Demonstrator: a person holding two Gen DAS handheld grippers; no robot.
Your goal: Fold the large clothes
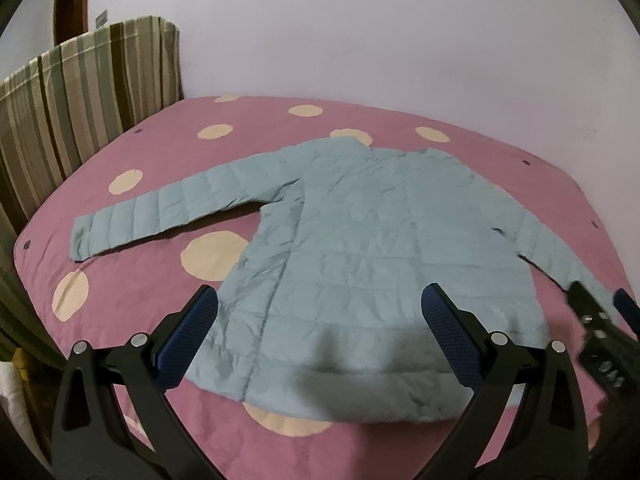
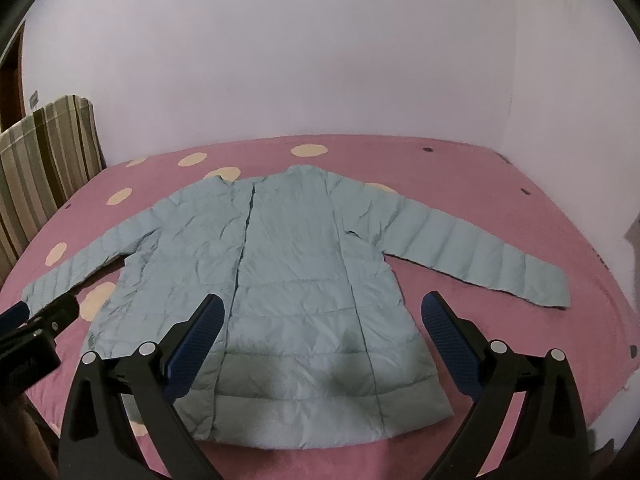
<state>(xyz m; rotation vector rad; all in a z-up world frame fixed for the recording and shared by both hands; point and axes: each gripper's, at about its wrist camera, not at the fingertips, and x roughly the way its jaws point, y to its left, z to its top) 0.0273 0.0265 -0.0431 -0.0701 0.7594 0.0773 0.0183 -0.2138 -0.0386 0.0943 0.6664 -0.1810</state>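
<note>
The fingers of the left gripper [image 1: 318, 312] are seen spread wide apart, with nothing held between their blue pads [image 1: 188, 340], and they are poised above the near hem of the jacket [image 1: 360, 260]. The right gripper [image 2: 322, 320] is likewise seen with its fingers wide apart and nothing clamped, above the near hem toward the jacket's right half. In the left wrist view the right gripper is glimpsed at the right edge, near the end of the right sleeve [image 1: 560, 252]; in the right wrist view the left gripper is glimpsed at the left edge, just beside the cuff of the left sleeve [image 2: 76, 268]. The light blue quilted jacket is laid flat on the bed [image 1: 120, 300], collar toward the far wall [image 1: 360, 40] and hem toward the near edge, with both sleeves stretched outward to left and right. A closed front seam [image 2: 240, 260] is seen running from collar to hem, left of the middle in the right wrist view. Creases are visible across the chest. The bed is covered with a pink spread marked with cream dots [image 1: 214, 254]. A striped headboard [image 1: 80, 108] is seen at the far left, against the pale wall, and part of a brown door [image 1: 70, 4] shows behind it.
</note>
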